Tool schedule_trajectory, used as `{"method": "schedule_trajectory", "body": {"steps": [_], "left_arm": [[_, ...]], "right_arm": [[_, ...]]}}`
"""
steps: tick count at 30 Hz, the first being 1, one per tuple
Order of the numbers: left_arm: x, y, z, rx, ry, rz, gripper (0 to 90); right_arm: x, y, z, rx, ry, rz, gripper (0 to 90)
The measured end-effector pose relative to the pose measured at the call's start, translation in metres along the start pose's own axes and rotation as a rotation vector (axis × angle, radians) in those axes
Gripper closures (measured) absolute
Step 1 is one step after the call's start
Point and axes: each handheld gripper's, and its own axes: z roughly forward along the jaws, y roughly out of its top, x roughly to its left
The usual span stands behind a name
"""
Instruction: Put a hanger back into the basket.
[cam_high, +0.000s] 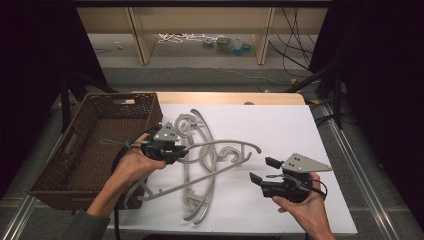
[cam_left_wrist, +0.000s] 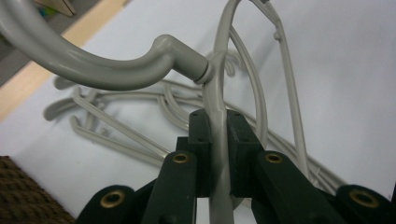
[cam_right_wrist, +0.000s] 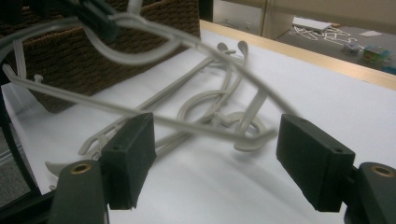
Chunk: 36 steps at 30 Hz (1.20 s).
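left gripper (cam_high: 176, 150) pinching grey plastic hanger (cam_left_wrist: 218, 140) lifted off pile (cam_high: 200, 165) (tangled bunch on white mat). right gripper (cam_high: 261, 171) spread, empty. guessing wicker basket (cam_high: 75, 165) drop next, needs untangling.

Left gripper (cam_high: 175, 148) clamped, right gripper (cam_high: 263, 169) agape

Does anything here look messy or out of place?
Yes: the grey hangers lie crossed and tangled in a heap on the white table rather than stacked. The left hand-held gripper grips one lifted hanger; the basket alongside looks empty.
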Motion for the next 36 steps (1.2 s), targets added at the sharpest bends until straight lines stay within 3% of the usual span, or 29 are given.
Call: {"method": "schedule_trajectory", "body": {"steps": [1,7,9,10,11,13,14,15,17,23,26,29,30,32,35,36], "left_arm": [[0.0,0.0,0.0,0.0,0.0,0.0,82.3],[0.007,0.02,-0.035,-0.07,0.022,-0.029,82.3],[0.008,0.022,-0.04,-0.07,0.027,-0.046,82.3],[0.012,0.024,-0.046,-0.072,0.035,-0.049,82.3],[0.015,0.025,-0.051,-0.075,0.047,-0.052,82.3],[0.024,0.025,-0.061,-0.091,0.074,-0.047,82.3],[0.034,0.022,-0.07,-0.099,0.088,-0.065,82.3],[0.034,0.022,-0.07,-0.099,0.088,-0.065,82.3],[0.049,0.014,-0.082,-0.108,0.126,-0.101,82.3],[0.071,-0.001,-0.096,-0.099,0.187,-0.159,82.3],[0.089,-0.014,-0.106,-0.09,0.238,-0.193,82.3],[0.102,-0.024,-0.111,-0.088,0.269,-0.208,82.3],[0.106,-0.028,-0.116,-0.051,0.289,-0.204,82.3],[0.115,-0.036,-0.119,-0.054,0.305,-0.202,82.3],[0.121,-0.042,-0.122,-0.052,0.326,-0.206,82.3],[0.127,-0.05,-0.124,-0.068,0.343,-0.231,82.4]], "right_arm": [[0.0,0.0,0.0,0.0,0.0,0.0,29.1],[0.001,-0.013,0.001,0.003,0.003,0.002,28.5],[0.001,-0.015,0.002,-0.008,0.008,0.005,28.4],[0.001,-0.017,0.001,0.012,0.007,0.008,27.8],[0.002,-0.019,0.003,0.011,0.025,0.034,27.1],[0.002,-0.022,0.004,0.006,0.018,0.036,25.9],[0.002,-0.023,0.004,0.021,0.009,0.039,25.0],[0.002,-0.023,0.004,0.021,0.009,0.039,25.0],[0.003,-0.027,0.007,0.031,0.016,0.052,23.3],[0.005,-0.03,0.012,0.042,0.025,0.042,22.4],[0.004,-0.03,0.012,0.043,0.027,0.038,22.5],[0.003,-0.03,0.013,0.029,0.015,0.033,22.5],[0.003,-0.031,0.014,0.03,0.034,0.052,22.5],[0.002,-0.031,0.012,0.036,0.013,0.039,22.6],[0.002,-0.031,0.013,0.041,0.018,0.037,22.6],[0.002,-0.031,0.012,0.049,0.008,0.036,22.6]]}}
